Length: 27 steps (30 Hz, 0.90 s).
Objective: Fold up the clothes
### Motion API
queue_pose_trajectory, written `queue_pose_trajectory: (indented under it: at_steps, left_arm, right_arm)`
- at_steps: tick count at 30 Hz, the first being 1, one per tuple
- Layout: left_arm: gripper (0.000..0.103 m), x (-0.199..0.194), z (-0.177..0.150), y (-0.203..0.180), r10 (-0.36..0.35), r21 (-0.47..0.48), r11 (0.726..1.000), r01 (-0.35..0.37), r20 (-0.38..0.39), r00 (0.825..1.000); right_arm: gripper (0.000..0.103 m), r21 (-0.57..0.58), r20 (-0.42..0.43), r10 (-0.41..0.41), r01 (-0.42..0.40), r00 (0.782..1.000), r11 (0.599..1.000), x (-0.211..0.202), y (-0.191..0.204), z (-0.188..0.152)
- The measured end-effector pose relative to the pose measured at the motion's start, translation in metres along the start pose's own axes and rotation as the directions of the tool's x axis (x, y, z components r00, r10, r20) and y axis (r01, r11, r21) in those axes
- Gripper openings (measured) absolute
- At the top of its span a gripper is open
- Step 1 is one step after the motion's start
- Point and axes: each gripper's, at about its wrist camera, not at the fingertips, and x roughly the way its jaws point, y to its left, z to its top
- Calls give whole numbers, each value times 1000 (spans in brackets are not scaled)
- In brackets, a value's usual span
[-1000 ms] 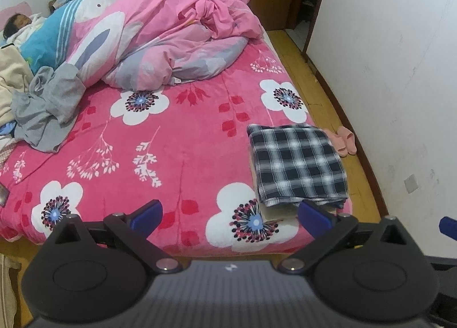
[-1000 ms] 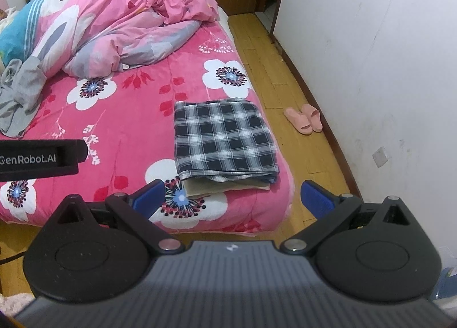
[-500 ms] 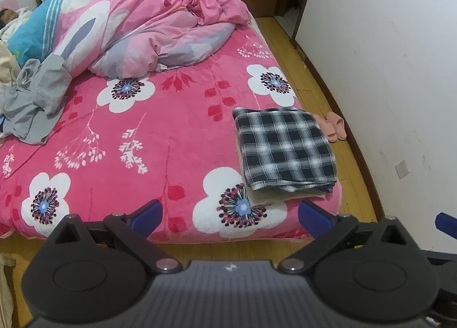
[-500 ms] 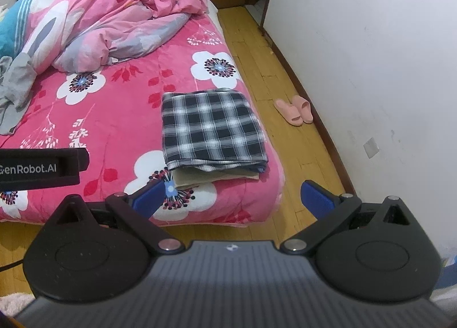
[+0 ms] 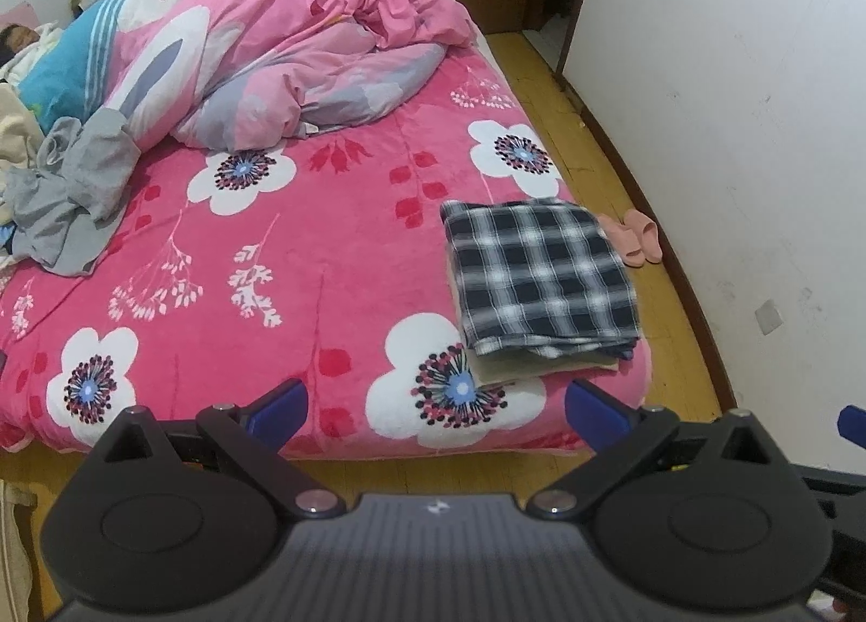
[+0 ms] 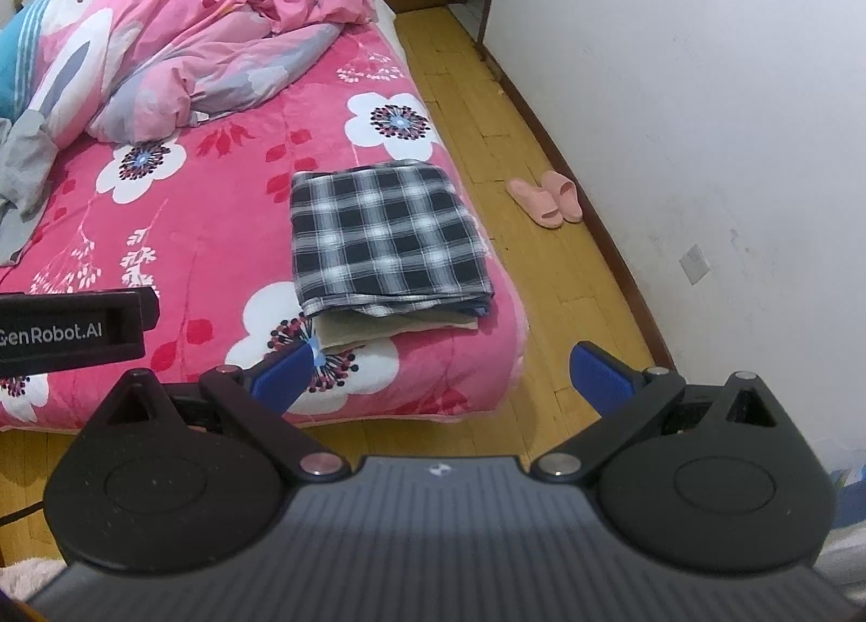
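A folded black-and-white plaid garment (image 5: 541, 270) (image 6: 387, 237) lies on top of a folded beige one (image 5: 506, 370) (image 6: 379, 327) at the near right corner of the bed. A crumpled grey garment (image 5: 70, 194) (image 6: 21, 172) lies at the bed's left side. My left gripper (image 5: 435, 408) is open and empty, held off the foot of the bed. My right gripper (image 6: 438, 370) is open and empty too, back from the bed's corner. Neither touches any cloth.
The bed (image 5: 303, 243) has a pink floral cover and a heaped pink duvet (image 5: 303, 43) at its far end. A person (image 5: 21, 40) lies at the far left. Pink slippers (image 6: 546, 197) sit on the wooden floor by the white wall (image 6: 703, 80).
Both grippers have drawn back from the bed, so the bed and the folded pile look farther away. Both stay open. The clothes have not moved.
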Motion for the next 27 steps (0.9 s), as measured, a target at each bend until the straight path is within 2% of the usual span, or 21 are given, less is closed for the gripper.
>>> queue_pose_trajectory:
  at_steps: [8, 19, 27]
  left_arm:
    - [102, 2, -6, -13, -6, 13, 1000, 6, -17, 1000]
    - [102, 4, -5, -18, -6, 25, 1000, 6, -20, 1000]
    - [102, 6, -7, -21, 7, 42, 999, -6, -31, 1000]
  right_arm:
    - [101, -3, -19, -24, 23, 1000, 1000, 1, -10, -6]
    - [101, 60, -31, -74, 75, 997, 995, 3, -33, -9]
    - [101, 76, -21, -80, 81, 997, 994, 4, -38, -9]
